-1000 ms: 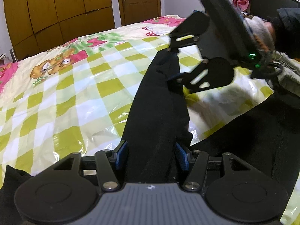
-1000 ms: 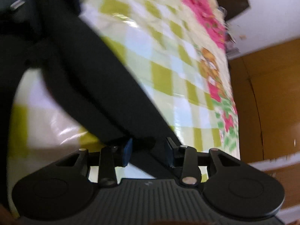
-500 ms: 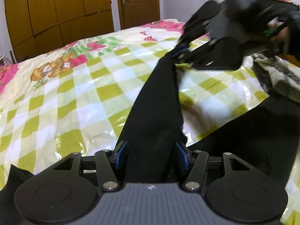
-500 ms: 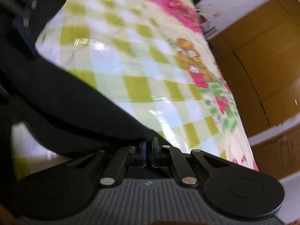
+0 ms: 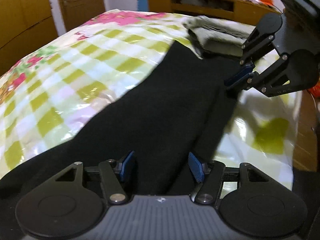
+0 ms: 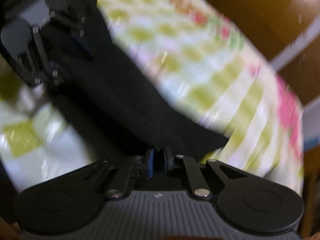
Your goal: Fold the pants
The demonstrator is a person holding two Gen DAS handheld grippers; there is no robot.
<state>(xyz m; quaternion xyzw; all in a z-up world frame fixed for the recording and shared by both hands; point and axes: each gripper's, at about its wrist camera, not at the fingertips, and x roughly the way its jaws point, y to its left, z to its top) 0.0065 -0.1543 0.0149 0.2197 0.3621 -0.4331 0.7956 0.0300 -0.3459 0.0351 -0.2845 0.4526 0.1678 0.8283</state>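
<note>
The black pants point(image 5: 170, 104) lie across a checked yellow-green bedspread point(image 5: 70, 64). My left gripper point(image 5: 161, 168) has its blue pads spread wide with a thick fold of the pants between them. My right gripper point(image 6: 159, 161) is shut on an edge of the pants point(image 6: 124, 92). It also shows in the left wrist view point(image 5: 243, 78), holding the far end of the same leg. The left gripper shows in the right wrist view point(image 6: 66, 40), at the other end of the cloth. The right wrist view is blurred.
A folded grey-green garment point(image 5: 216, 34) lies at the far end of the bed, right beside the pants. A wooden shelf unit point(image 5: 200, 4) stands behind it. Wooden wardrobe doors point(image 5: 24, 16) stand at the left. The bed edge drops off at the right.
Both grippers have swung toward the head of the bed, carrying the pant leg over onto the rest of the pants. The right gripper closed on the cloth about half a second ago.
</note>
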